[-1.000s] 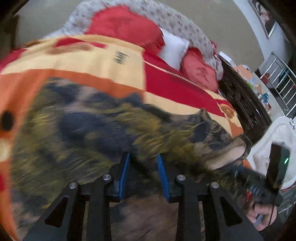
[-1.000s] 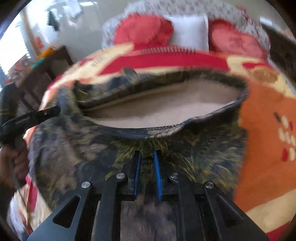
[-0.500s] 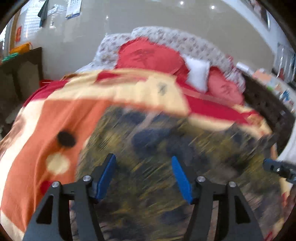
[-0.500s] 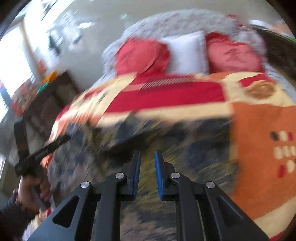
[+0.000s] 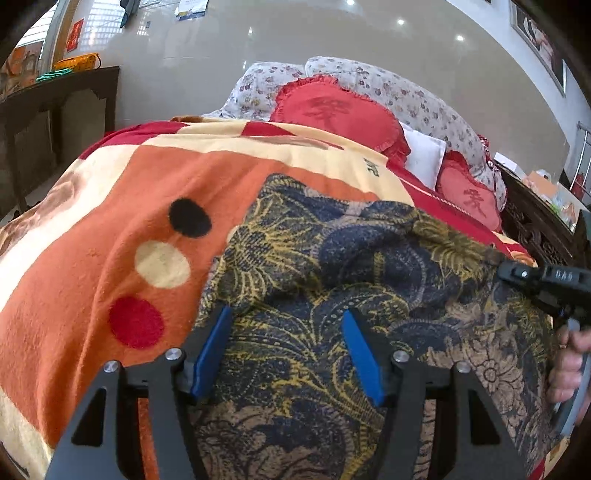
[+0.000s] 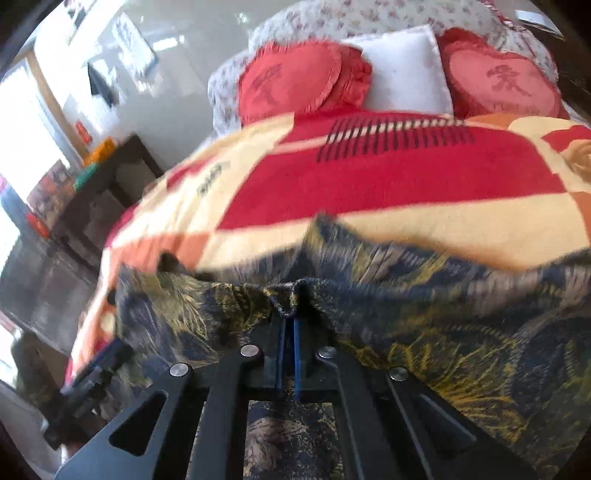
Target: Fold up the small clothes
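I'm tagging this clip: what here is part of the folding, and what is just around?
Folding: garment, left tongs open over it, right tongs shut on it.
Around: blanket, red cushions, white pillow, dark table.

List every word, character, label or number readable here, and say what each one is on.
"DAS", apparently: white letters on the right hand-held gripper.
One large Chinese character on each red heart cushion; strokes too soft to name.
Dark print on the blanket: blurred, unreadable.
Wall papers and red sign: too small.
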